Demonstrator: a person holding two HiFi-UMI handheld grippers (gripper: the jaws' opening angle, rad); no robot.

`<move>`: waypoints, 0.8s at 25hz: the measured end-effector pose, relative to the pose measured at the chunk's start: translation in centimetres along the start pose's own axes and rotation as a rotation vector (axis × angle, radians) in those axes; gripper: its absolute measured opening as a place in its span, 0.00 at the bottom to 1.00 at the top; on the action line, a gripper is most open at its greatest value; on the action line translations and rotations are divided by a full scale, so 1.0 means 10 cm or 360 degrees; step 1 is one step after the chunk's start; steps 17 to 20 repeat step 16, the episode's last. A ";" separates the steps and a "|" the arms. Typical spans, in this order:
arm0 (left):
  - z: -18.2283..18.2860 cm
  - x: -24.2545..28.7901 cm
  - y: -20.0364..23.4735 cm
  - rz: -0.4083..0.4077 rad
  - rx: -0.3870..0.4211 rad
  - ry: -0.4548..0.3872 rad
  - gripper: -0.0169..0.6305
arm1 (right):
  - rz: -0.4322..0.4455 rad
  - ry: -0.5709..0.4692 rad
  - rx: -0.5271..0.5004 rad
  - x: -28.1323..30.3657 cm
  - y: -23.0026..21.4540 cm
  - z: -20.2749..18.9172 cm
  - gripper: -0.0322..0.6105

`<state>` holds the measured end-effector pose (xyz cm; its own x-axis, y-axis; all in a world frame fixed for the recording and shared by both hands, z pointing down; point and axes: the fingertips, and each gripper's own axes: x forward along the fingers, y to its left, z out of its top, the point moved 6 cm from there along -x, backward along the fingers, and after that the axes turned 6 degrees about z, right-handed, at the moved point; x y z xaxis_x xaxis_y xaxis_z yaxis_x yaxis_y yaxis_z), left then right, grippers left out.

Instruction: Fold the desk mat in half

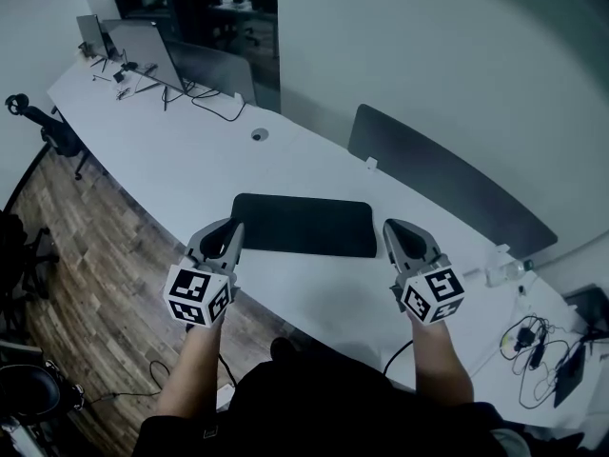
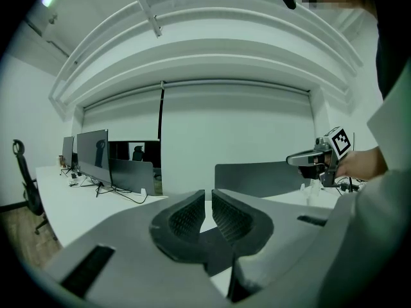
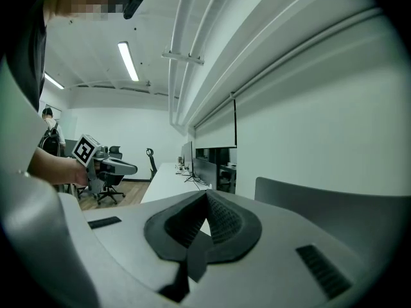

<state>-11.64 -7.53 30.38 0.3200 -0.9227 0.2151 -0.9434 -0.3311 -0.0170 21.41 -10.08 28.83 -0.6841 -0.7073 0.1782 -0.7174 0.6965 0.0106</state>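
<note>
The black desk mat lies flat and unfolded on the white desk, its long side facing me. My left gripper hovers just off the mat's near left corner. Its jaws are almost together, with only a thin slit at the tips and nothing between them. My right gripper hangs by the mat's near right corner. Its jaws meet at the tips and hold nothing. Each gripper view shows the other gripper held level above the desk, the right one and the left one.
A grey divider panel stands behind the mat on the right. Monitors with cables sit at the far left end. More cables and a device lie at the right end. An office chair stands on the wood floor at the left.
</note>
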 end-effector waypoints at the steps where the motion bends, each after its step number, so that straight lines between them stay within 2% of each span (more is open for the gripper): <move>1: 0.00 -0.01 0.01 0.0000 0.0001 0.0000 0.09 | 0.0001 0.0001 -0.0004 0.01 0.01 0.01 0.05; 20: -0.07 -0.29 0.38 0.0014 0.0002 0.0000 0.09 | 0.0034 -0.0019 -0.0049 0.29 0.39 0.15 0.05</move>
